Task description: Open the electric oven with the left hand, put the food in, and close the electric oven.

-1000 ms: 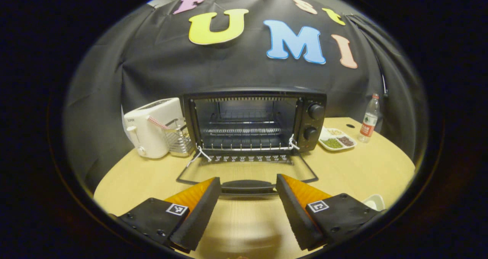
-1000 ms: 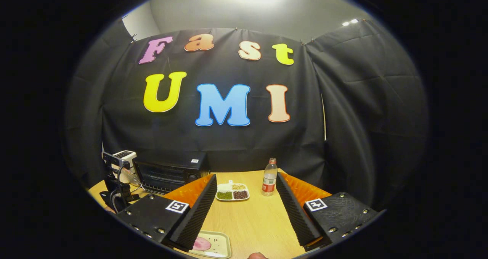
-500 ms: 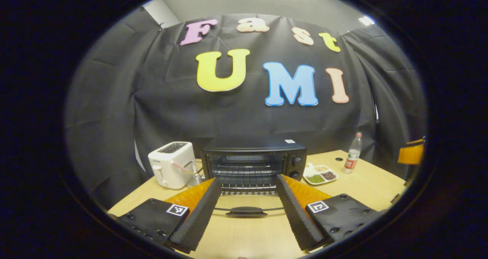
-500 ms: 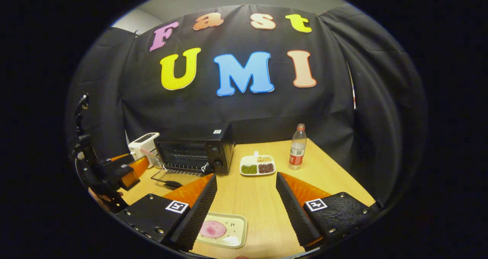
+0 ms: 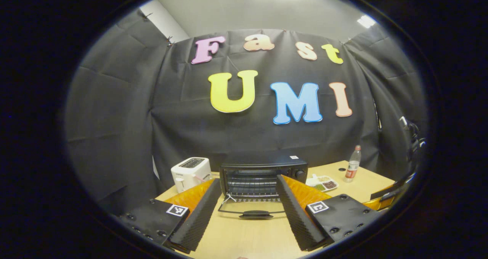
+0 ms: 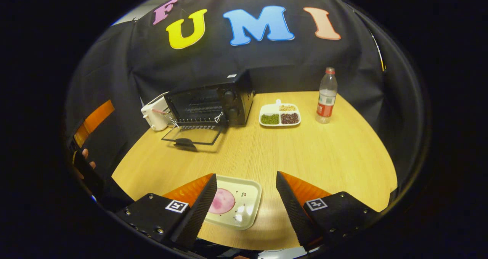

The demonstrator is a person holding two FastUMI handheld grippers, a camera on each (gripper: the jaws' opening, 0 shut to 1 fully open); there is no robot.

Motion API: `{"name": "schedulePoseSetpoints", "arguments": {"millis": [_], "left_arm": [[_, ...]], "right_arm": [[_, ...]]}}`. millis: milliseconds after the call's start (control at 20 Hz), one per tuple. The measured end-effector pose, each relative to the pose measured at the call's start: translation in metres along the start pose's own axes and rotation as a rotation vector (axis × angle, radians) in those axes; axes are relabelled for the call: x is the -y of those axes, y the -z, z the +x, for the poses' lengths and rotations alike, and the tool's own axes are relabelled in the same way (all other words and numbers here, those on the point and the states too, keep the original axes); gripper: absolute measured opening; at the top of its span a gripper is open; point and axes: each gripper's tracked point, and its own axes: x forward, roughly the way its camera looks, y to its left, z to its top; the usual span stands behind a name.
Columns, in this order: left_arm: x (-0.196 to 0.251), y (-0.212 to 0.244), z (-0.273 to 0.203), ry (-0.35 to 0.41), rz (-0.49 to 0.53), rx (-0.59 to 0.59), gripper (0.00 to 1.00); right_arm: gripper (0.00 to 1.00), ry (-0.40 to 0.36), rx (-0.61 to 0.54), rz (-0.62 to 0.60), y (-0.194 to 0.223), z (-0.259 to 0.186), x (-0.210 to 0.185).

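The black electric oven [image 5: 263, 173] stands at the back of the wooden table, its glass door [image 5: 251, 209] folded down flat with the handle toward me. My left gripper [image 5: 248, 179] hangs open well in front of the door, touching nothing. In the right gripper view the oven [image 6: 213, 100] is at the far left with its door [image 6: 194, 135] down. A cream tray [image 6: 248, 213] with a pink round slice of food [image 6: 222, 201] lies near the table's front edge. My right gripper [image 6: 246, 176] is open just above it, the tray under its left finger.
A white toaster [image 6: 154, 114] stands left of the oven. A divided dish of beans [image 6: 279, 115] and a plastic bottle [image 6: 326, 97] stand to the oven's right. A hand [image 6: 85, 158] with the left gripper [image 6: 93, 121] shows at the left edge.
My left gripper has drawn back and up from the open oven door. The right gripper has tipped down and moved over the tray with the pink slice.
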Motion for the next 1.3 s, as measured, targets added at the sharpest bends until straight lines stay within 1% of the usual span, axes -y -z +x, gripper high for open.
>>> {"name": "schedulePoseSetpoints", "arguments": {"millis": [100,250,300,350,400,450,500,700,750,850,900,950,1000,1050,1100,1200,1250,1300], "left_arm": [[-0.006,-0.002,-0.009,-0.018,-0.006,0.001,1.0],[-0.013,-0.001,-0.019,-0.042,-0.01,0.001,1.0],[-0.015,-0.004,-0.021,-0.049,-0.01,0.004,0.97],[-0.018,-0.005,-0.024,-0.056,-0.011,0.007,0.97],[-0.02,-0.006,-0.026,-0.061,-0.009,0.009,1.0],[-0.022,-0.004,-0.027,-0.069,-0.006,0.008,0.98],[-0.025,-0.003,-0.028,-0.078,-0.005,0.007,1.0],[-0.04,0.006,-0.036,-0.118,-0.017,-0.014,1.0],[-0.044,0.009,-0.037,-0.129,-0.015,-0.019,1.0],[-0.052,0.011,-0.039,-0.148,-0.015,-0.023,1.0],[-0.055,0.011,-0.038,-0.154,-0.02,-0.024,1.0],[-0.059,0.01,-0.038,-0.16,-0.027,-0.021,1.0],[-0.06,0.009,-0.037,-0.164,-0.033,-0.02,1.0],[-0.061,0.012,-0.035,-0.169,-0.04,-0.021,1.0],[-0.062,0.013,-0.033,-0.173,-0.046,-0.021,0.97],[-0.06,0.017,-0.031,-0.173,-0.062,-0.024,0.97],[-0.058,0.018,-0.031,-0.167,-0.069,-0.026,0.97],[-0.055,0.018,-0.029,-0.162,-0.07,-0.026,0.97]], "right_arm": [[0.96,-0.012,-0.066,0.007,0.017,0.009,0.003],[0.96,0.001,-0.158,-0.025,0.04,0.024,0.014],[0.96,-0.001,-0.19,-0.028,0.046,0.029,0.015],[0.96,-0.007,-0.224,-0.027,0.052,0.032,0.016],[0.96,-0.018,-0.259,-0.021,0.059,0.035,0.015],[0.96,-0.024,-0.292,-0.014,0.065,0.038,0.015],[0.96,-0.029,-0.317,-0.007,0.069,0.041,0.015],[0.96,-0.056,-0.409,0.019,0.086,0.051,0.011],[0.93,-0.059,-0.431,0.03,0.09,0.052,0.011],[0.83,-0.059,-0.488,0.057,0.099,0.053,0.012],[0.72,-0.067,-0.489,0.068,0.094,0.053,0.011],[0.78,-0.069,-0.52,0.079,0.098,0.053,0.011],[0.77,-0.063,-0.54,0.086,0.098,0.055,0.014],[0.54,-0.039,-0.559,0.101,0.098,0.052,0.019],[0.31,-0.04,-0.567,0.125,0.094,0.055,0.019],[0.3,-0.045,-0.6,0.154,0.1,0.057,0.019],[0.24,-0.05,-0.619,0.16,0.1,0.056,0.018],[0.3,-0.016,-0.642,0.144,0.102,0.053,0.026]]}}
